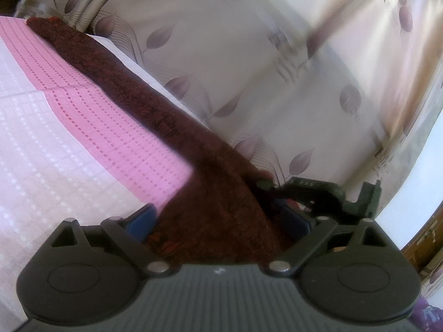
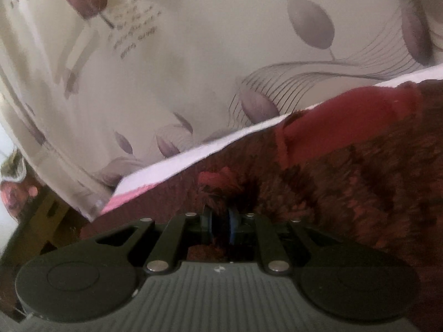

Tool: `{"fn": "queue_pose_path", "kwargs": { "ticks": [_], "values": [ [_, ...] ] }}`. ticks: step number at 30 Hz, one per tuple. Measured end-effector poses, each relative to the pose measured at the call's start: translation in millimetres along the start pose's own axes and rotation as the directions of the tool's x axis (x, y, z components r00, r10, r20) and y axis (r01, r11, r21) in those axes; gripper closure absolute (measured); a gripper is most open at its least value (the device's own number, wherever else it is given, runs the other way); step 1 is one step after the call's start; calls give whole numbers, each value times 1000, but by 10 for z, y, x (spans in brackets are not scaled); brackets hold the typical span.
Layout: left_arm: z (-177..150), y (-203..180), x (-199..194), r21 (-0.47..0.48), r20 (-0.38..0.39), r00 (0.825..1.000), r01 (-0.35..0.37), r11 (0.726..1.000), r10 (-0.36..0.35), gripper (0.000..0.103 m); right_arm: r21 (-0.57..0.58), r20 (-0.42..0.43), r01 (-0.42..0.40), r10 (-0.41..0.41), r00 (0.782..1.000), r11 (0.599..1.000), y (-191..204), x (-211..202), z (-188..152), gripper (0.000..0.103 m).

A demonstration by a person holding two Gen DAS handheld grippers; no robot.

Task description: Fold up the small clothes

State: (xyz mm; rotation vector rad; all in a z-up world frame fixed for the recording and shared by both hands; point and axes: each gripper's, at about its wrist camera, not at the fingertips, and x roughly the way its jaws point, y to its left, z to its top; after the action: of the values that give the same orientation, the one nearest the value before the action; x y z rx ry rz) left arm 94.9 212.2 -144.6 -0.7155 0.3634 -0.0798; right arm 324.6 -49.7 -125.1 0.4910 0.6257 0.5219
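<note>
A dark maroon fuzzy knit garment [image 1: 155,110] lies stretched along the far edge of a pink and white textured bed cover [image 1: 83,105]. My left gripper [image 1: 218,221] has its blue-padded jaws wide apart, with the near end of the garment bunched between them. The other gripper's black frame [image 1: 318,193] shows just beyond, at the same end. In the right wrist view my right gripper [image 2: 220,224] is shut, pinching the maroon garment [image 2: 346,171], whose brighter red inner side [image 2: 346,121] is turned up.
A cream curtain with purple leaf print [image 1: 249,55] hangs close behind the bed edge; it also fills the right wrist view [image 2: 166,69]. The white edge of the bed [image 2: 193,160] runs diagonally. Wooden furniture [image 1: 423,243] stands at the lower right.
</note>
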Motion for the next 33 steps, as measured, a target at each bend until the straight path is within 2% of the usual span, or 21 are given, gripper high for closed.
{"fn": "queue_pose_path", "kwargs": {
  "ticks": [3,4,6,8,9,11,13,15,17,18,20,23,25,28,30,32,33],
  "values": [
    [5,16,-7,-12,4,1000,8,1000,-8,6,-27,-51,-7,6,999,1000,20,90,-68,70],
    [11,25,-19,-20,7,1000,15,1000,-14,6,-37,-41,-14,12,999,999,29,81,-90,68],
    [45,44,-36,-45,8,999,39,998,-39,6,-54,-55,-50,47,997,997,63,93,-92,45],
    [139,45,-47,-65,-9,998,57,996,-58,6,-71,-68,-73,69,995,995,120,83,-88,30],
    [209,44,-66,-76,-9,998,58,995,-58,6,-51,-57,-76,73,996,996,145,28,-71,27],
    [389,37,-123,-74,14,998,54,996,-53,6,9,16,-153,153,988,988,135,-164,-31,27],
    [619,32,-140,-34,25,1000,11,999,-10,6,34,71,-187,184,980,982,146,-406,-7,27],
    [818,93,-120,-19,37,998,-49,999,49,6,59,77,-236,231,970,970,139,-642,-59,27],
    [1042,265,-50,-67,31,998,-55,996,58,6,54,58,-278,275,960,959,123,-869,-176,27],
    [1143,348,-9,-86,29,997,-66,994,68,6,31,50,-279,277,960,960,138,-967,-251,27],
    [1360,547,77,-138,33,990,-129,982,135,6,-33,37,-263,264,964,964,136,-1157,-431,27],
    [1649,913,236,-255,-3,983,-177,951,182,6,-120,-3,-209,210,978,970,129,-1305,-659,27],
    [1783,1177,331,-357,-40,975,-219,908,219,7,-148,-20,-193,192,981,970,101,-1345,-767,27],
    [1888,1519,453,-487,-69,969,-241,839,238,7,-143,-32,-188,185,982,972,65,-1339,-832,27],
    [1998,1622,521,-497,-66,967,-245,833,245,8,-132,-33,-196,193,981,972,53,-1323,-845,27],
    [2097,1635,586,-472,-56,952,-290,833,300,10,-135,-29,-196,194,981,971,70,-1314,-858,27],
    [2138,1672,643,-462,-58,945,-312,830,323,28,-139,-32,-200,197,980,970,76,-1293,-862,27]
  ]
}}
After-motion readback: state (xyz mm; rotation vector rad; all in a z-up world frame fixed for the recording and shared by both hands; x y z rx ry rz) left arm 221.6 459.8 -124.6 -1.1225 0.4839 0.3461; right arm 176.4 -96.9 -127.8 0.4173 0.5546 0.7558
